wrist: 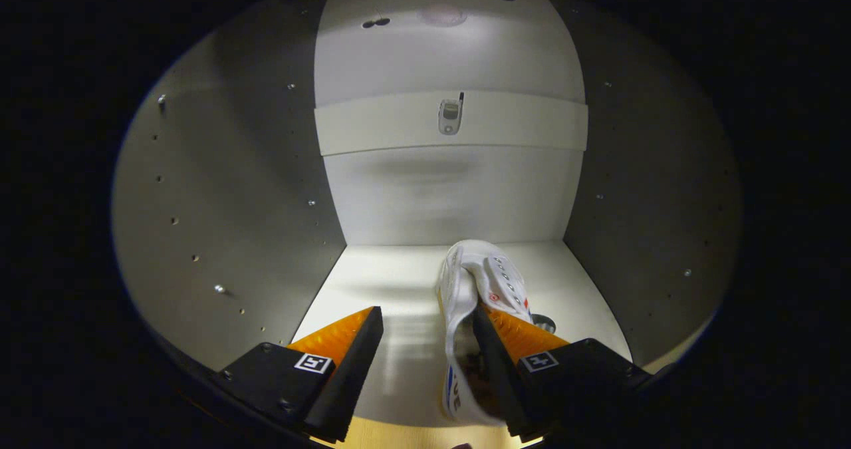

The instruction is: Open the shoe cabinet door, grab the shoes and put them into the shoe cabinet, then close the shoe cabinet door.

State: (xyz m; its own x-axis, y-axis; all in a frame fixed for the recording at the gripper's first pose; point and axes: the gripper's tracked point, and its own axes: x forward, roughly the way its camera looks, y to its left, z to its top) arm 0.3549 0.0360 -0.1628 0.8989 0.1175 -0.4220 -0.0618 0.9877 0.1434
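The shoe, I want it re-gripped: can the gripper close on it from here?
Probably yes. The gripper is open, the white shoe lies on the cabinet floor against one finger, with bare floor between the fingers.

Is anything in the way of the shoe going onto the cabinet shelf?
No, nothing visible blocks it. The white shoe already lies inside the cabinet on the shelf, toe toward the back wall. The gripper is open, with one finger reaching into the shoe's opening and the other apart on the bare shelf side.

A home-style shoe cabinet (233, 189) interior: pale panels with drilled shelf-pin holes (174, 221).
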